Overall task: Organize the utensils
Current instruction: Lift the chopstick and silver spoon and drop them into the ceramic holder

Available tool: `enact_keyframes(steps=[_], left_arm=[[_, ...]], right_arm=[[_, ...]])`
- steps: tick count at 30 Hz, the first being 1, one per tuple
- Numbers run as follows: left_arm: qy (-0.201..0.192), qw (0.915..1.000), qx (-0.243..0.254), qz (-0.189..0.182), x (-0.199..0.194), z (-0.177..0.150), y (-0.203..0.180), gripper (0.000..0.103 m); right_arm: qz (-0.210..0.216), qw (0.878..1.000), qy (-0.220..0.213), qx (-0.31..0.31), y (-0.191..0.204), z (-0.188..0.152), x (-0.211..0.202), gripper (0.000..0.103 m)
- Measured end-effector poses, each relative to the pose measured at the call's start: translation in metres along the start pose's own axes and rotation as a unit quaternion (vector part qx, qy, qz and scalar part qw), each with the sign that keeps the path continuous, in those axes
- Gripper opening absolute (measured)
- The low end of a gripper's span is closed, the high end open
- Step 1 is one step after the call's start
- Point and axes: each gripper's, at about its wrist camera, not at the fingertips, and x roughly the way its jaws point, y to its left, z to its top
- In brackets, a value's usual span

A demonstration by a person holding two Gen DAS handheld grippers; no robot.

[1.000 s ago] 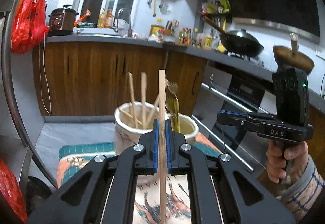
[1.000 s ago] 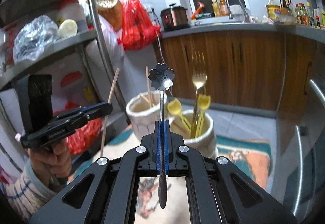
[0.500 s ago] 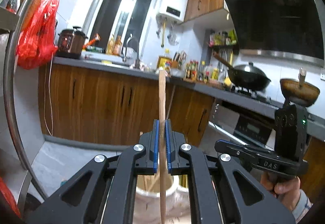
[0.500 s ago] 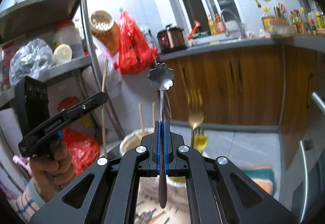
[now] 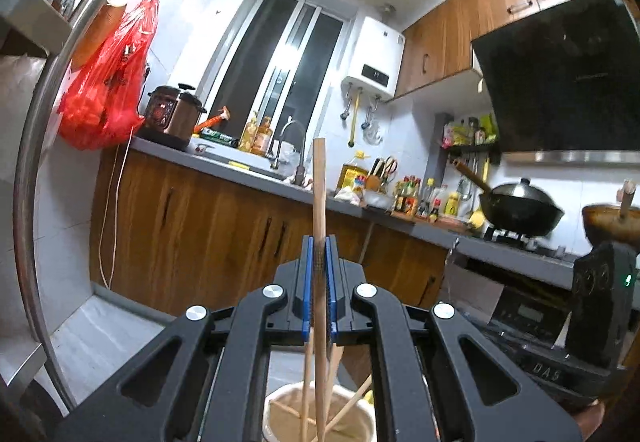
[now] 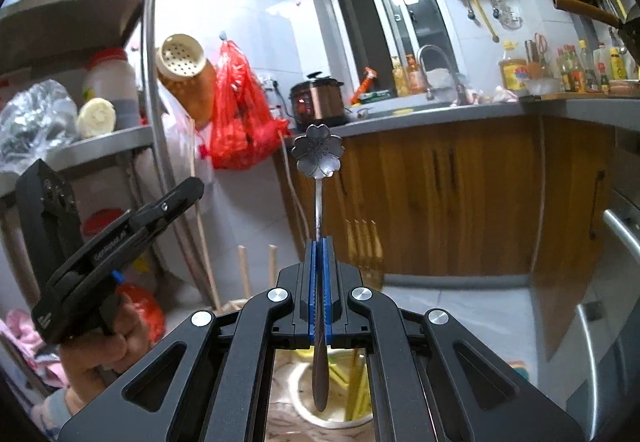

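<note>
My left gripper (image 5: 319, 242) is shut on a wooden chopstick (image 5: 319, 193) held upright, its lower end over a cream holder (image 5: 280, 416) that has several chopsticks in it. My right gripper (image 6: 319, 242) is shut on a metal spoon with a flower-shaped bowl (image 6: 318, 155), held upright, handle end hanging over a white holder (image 6: 340, 418) with yellow utensils and a fork (image 6: 362, 238). The left gripper also shows in the right wrist view (image 6: 188, 187) at left, holding the chopstick (image 6: 198, 217).
A metal rack (image 6: 150, 81) with jars and bags stands at left. A red bag (image 5: 108, 89) hangs by it. Wooden cabinets (image 5: 200, 226) under a grey counter with cooker, sink, bottles and a wok (image 5: 516, 207) lie ahead.
Both grippers have risen and tilted upward with their utensils. The holders have dropped to the bottom of both views and now lie right under the held chopstick and spoon.
</note>
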Motion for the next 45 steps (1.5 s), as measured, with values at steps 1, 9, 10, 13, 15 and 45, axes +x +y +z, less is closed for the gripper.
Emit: enact_keyframes(steps=[1,9,10,13,15,45], left_arm=[[0.004,1.0000,0.004,0.002,0.001,-0.005,-0.001,0.006],[0.042,0.9982,0.044,0.006,-0.004,-0.035,-0.015,0.006],[0.047,0.9977,0.048,0.007,-0.005,-0.038,-0.016,0.006],[0.068,0.9954,0.064,0.020,-0.005,-0.047,-0.021,0.006],[0.078,0.9936,0.075,0.032,-0.005,-0.052,-0.023,0.006],[0.116,0.9854,0.108,0.062,-0.015,-0.058,-0.034,0.056]], right_arm=[[-0.003,1.000,0.002,-0.001,-0.001,-0.002,0.002,0.004],[-0.022,0.999,0.038,-0.011,-0.004,-0.028,0.011,0.004],[-0.023,0.999,0.041,-0.012,-0.004,-0.030,0.011,0.004],[-0.030,0.998,0.049,-0.015,-0.003,-0.036,0.009,0.004],[-0.034,0.998,0.056,-0.014,-0.003,-0.039,0.009,0.004],[-0.050,0.995,0.089,-0.014,-0.002,-0.050,0.004,0.026]])
